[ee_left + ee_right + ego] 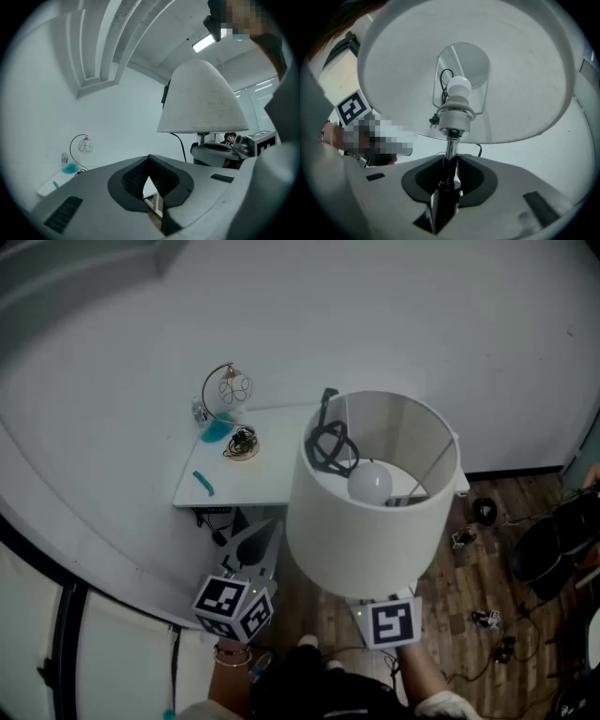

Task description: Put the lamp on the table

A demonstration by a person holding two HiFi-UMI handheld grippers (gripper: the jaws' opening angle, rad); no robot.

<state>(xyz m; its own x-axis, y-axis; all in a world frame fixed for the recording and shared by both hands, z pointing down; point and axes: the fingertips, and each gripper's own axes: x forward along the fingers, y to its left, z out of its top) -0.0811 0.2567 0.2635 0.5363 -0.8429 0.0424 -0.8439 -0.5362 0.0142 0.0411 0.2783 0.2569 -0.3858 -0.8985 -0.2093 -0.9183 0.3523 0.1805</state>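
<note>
Right gripper (449, 165) tight on lamp (520, 79)

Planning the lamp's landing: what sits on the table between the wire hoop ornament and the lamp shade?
In the head view, a coil of dark cable lies on the white table, beside the hoop ornament and left of the lamp shade.

- The right gripper (450, 165) has its fingers (474, 177) closed on the lamp (453, 123), the chrome stem (450, 149) pinched between the dark pads.
- Straight above the fingers, the stem runs up into a white socket (457, 114) carrying a round white bulb (458, 86).
- A small black plug (435, 120) hangs just left of the socket.
- The white shade (520, 79), seen from underneath, spreads wide over both fingers.
- Up and left of the fingers, a marker cube (351, 107) shows beside the shade's rim.
</note>
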